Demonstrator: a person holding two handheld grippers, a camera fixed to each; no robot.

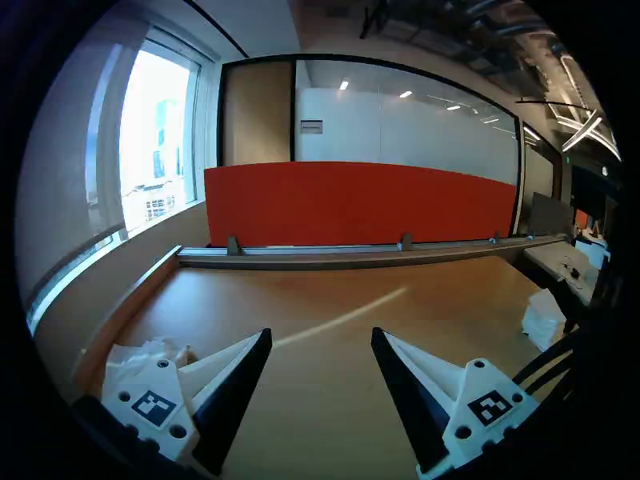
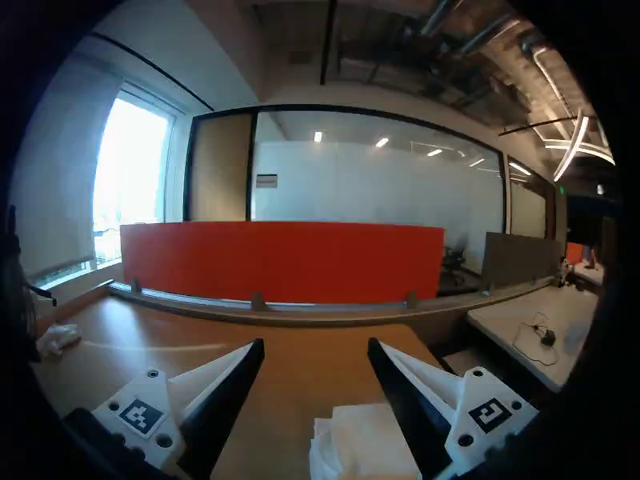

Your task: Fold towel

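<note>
The left gripper (image 1: 320,334) holds its jaws wide apart with nothing between them, above the wooden desk (image 1: 336,296). The right gripper (image 2: 314,344) is also wide open. A folded white towel (image 2: 368,440) lies on the desk at the bottom centre of the right gripper view, low between the fingers and not gripped. At the left edge of that view lies a crumpled white cloth (image 2: 56,338), perhaps a second towel. The red partition (image 2: 280,260) stands behind.
</note>
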